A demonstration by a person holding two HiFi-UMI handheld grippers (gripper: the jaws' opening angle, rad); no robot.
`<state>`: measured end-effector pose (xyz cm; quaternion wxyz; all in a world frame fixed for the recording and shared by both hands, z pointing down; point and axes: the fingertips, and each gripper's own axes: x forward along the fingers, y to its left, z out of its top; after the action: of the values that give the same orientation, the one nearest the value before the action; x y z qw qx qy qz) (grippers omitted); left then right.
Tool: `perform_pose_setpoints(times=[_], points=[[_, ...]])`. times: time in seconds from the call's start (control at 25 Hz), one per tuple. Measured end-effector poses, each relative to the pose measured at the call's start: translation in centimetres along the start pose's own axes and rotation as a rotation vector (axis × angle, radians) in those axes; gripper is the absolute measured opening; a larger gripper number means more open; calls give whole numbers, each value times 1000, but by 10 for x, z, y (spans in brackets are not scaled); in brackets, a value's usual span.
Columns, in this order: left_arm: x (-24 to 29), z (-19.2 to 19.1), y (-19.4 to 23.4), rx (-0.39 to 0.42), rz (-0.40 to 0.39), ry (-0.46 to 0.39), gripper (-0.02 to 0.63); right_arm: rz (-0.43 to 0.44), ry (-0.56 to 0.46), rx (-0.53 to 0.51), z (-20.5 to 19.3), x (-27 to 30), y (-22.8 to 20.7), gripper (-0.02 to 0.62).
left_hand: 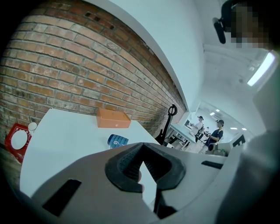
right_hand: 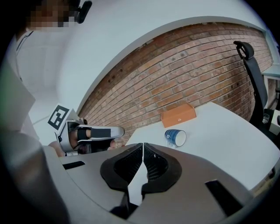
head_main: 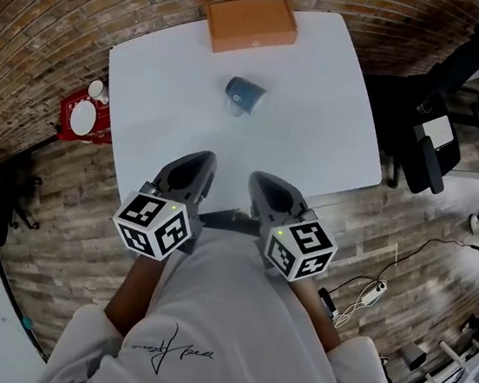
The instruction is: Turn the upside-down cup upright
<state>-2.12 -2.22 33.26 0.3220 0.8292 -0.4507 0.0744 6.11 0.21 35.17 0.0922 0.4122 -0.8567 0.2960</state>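
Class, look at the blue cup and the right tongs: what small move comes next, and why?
Probably open the right tongs and reach toward the blue cup: they are shut and empty near the table edge, while the cup lies tipped mid-table.

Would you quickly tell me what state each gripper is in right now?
The left gripper is shut, empty.
The right gripper is shut, empty.

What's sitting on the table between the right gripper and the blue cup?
Nothing: only bare white table lies between right gripper and blue cup, clearest in the head view.
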Motion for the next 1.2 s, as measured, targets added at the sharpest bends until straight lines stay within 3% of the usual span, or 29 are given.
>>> perform_pose_setpoints(times=[0.76, 1.2], points=[[28, 11, 51, -34, 33, 67, 11, -18, 44, 65, 2, 39, -22, 21], [48, 20, 66, -46, 50, 64, 11, -57, 56, 64, 15, 54, -50, 21]])
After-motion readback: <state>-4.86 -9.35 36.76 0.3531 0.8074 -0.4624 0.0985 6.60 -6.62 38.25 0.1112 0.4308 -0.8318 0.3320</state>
